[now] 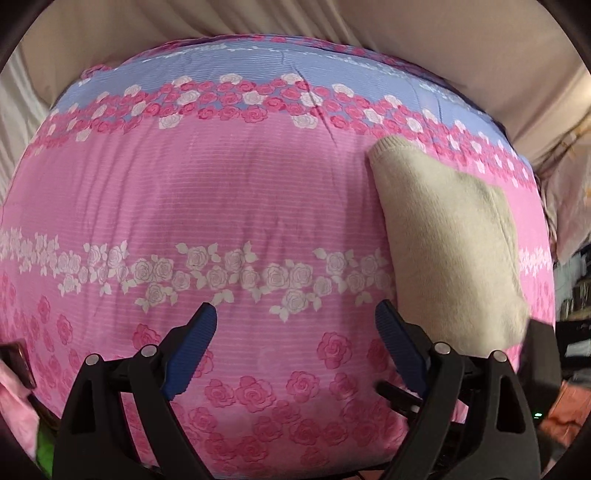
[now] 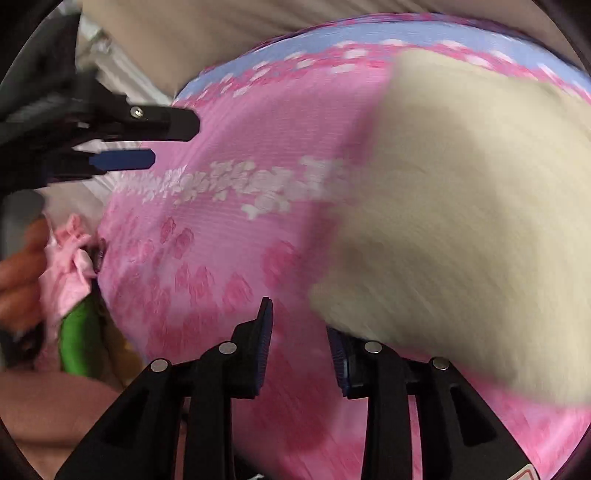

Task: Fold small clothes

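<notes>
A folded cream knit garment [image 1: 450,240] lies on the right side of the pink rose-print cover [image 1: 229,192]. Over the cover's near part, left of the garment, my left gripper [image 1: 295,314] stands wide open with nothing between its blue pads. The right wrist view is blurred by motion. There the cream garment [image 2: 461,206] fills the right half, and its near edge hides the tip of one finger. My right gripper [image 2: 299,321] has its jaws a little apart, with only pink cover showing in the gap. The left gripper [image 2: 162,142] also shows at upper left, open.
Crumpled pink cloth [image 2: 66,266] and something green [image 2: 77,339] lie off the cover's left edge, beside a person's hand [image 2: 18,273]. Beige sheets [image 1: 406,29] surround the cover at the back. Dark clutter [image 1: 569,295] stands off the right edge.
</notes>
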Motion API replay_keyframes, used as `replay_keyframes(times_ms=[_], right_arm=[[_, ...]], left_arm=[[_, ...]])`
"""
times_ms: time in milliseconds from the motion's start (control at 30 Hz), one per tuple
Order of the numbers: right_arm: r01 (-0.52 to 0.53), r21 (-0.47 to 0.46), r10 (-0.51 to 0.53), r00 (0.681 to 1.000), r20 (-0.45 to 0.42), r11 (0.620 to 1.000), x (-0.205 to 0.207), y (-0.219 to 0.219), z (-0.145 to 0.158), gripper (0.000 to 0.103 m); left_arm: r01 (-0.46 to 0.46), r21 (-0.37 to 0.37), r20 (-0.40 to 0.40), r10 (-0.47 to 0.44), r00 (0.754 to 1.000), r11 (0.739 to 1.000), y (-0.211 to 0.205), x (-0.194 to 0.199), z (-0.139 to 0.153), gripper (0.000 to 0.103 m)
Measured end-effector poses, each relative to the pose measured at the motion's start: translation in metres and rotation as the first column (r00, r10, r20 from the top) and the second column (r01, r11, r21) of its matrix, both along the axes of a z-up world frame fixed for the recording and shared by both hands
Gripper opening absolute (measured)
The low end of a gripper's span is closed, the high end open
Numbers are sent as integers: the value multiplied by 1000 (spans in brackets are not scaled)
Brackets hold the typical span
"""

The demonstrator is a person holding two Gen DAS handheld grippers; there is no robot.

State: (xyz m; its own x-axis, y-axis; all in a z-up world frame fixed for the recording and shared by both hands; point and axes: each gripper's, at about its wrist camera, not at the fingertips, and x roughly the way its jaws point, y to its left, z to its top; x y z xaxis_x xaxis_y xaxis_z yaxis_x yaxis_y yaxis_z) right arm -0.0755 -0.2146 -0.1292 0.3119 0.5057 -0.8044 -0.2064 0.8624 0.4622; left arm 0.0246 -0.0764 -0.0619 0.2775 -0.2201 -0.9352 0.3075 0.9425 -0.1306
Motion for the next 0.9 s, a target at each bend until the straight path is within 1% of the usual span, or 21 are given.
replay_keyframes(times_ms=[33, 67, 133, 167, 200, 267, 333, 400, 433, 467, 500, 567, 600, 633, 667, 733, 767, 800, 833, 867, 900], right_arm=[[-20, 40, 21, 1000, -18, 999, 6, 12, -5, 21], [-31, 68, 33, 999, -33, 997, 10, 21, -11, 20], [-15, -7, 15, 998, -60, 1000, 12, 24, -14, 18], [-3, -8, 3, 999, -41, 1000, 6, 17, -4, 18], [26, -5, -26, 1000, -15, 1000, 0, 6, 9, 18], [109, -47, -107, 994, 33, 993, -14, -24, 35, 21], [192, -81, -187, 980, 66, 978, -23, -54, 51, 25], [304, -100, -296, 952, 81, 947, -31, -97, 63, 25], [366, -112, -357, 929, 96, 924, -34, -117, 68, 25], [401, -117, -391, 915, 101, 908, -36, -133, 69, 26], [432, -149, -422, 902, 95, 890, -37, -151, 66, 26], [442, -287, -450, 892, 40, 850, -36, -173, 39, 26], [424, -326, -447, 895, 5, 845, -38, -185, 20, 13], [429, -303, -454, 891, -11, 851, -43, -195, 11, 8], [465, -238, -482, 876, -15, 853, -49, -205, 11, 8], [495, -197, -512, 858, -43, 846, -48, -210, 24, 8], [505, -193, -518, 855, -19, 841, -47, -210, 37, 9], [518, -207, -524, 851, 30, 830, -43, -210, 51, 17], [530, -224, -530, 845, 67, 818, -38, -213, 61, 31], [541, -233, -537, 839, 86, 808, -31, -212, 67, 39], [551, -235, -546, 833, 94, 801, -22, -219, 71, 50]], left_arm=[[12, 13, 6, -12, 1000, 1000, 0, -1, 1, 85], [27, 26, 17, -28, 999, 999, 2, -3, 2, 81], [9, 113, 56, -15, 998, 994, 7, -2, 3, 82], [21, 110, 55, -28, 998, 994, 9, -2, 3, 84], [31, 96, 53, -37, 998, 995, 12, -1, 5, 85], [28, 71, 64, -33, 997, 997, 14, -2, 8, 86], [37, 67, 65, -42, 997, 997, 10, -2, 6, 86], [45, 45, 56, -47, 997, 998, 0, -2, 4, 86], [49, 39, 54, -51, 997, 998, -5, -3, 4, 86], [60, 30, 52, -62, 997, 998, -12, -4, 4, 86], [74, 25, 53, -75, 996, 997, -19, -5, 4, 86], [104, 24, 60, -106, 993, 994, -37, -9, 5, 86], [118, 21, 61, -119, 991, 993, -45, -10, 5, 86], [133, 20, 63, -134, 989, 991, -54, -11, 5, 86], [143, 20, 63, -144, 988, 990, -61, -12, 5, 86], [165, 25, 66, -167, 984, 986, -77, -14, 4, 86], [172, 25, 67, -173, 983, 985, -82, -13, 3, 86], [177, 21, 67, -178, 982, 984, -88, -14, 2, 86], [177, 18, 65, -178, 982, 984, -94, -13, 2, 86], [179, 17, 63, -180, 982, 984, -99, -14, 1, 86], [182, 17, 59, -183, 981, 983, -104, -14, -1, 86]])
